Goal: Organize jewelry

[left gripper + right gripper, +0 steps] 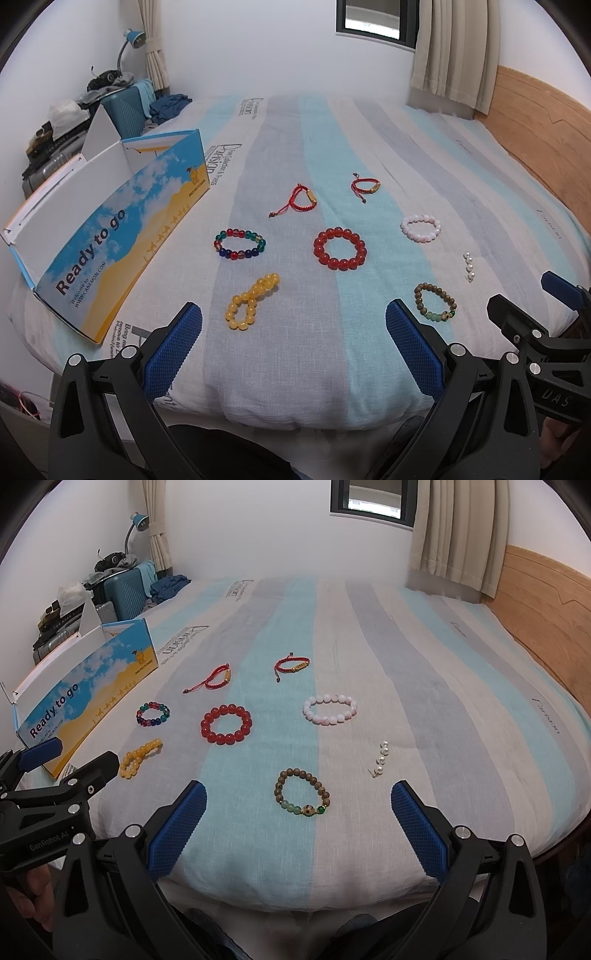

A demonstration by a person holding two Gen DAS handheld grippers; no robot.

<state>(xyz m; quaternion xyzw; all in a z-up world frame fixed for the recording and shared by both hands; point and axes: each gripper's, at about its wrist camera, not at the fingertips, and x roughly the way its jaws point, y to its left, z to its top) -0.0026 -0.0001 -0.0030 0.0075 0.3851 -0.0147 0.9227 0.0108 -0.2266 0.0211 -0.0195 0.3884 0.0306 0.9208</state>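
- Both pairs of blue-padded fingers stood wide apart and held nothing: the left gripper hung over the near edge of the bed, and the right gripper hung beside it on the right.
- Between the left fingers lay a yellow bead bracelet, twisted into a figure eight on the striped cover.
- Between the right fingers lay a brown bead bracelet with green beads at its near side.
- Just right of it was a short string of pearls.
- Farther back in a row were a multicoloured bead bracelet, a red bead bracelet and a pale pink bead bracelet, all apart from each other.
- Behind those lay two red cord bracelets, each with a gold tube.
- An open cardboard box printed "Ready to go" sat at the bed's left edge.
- None of the jewelry was in the box that I could see.
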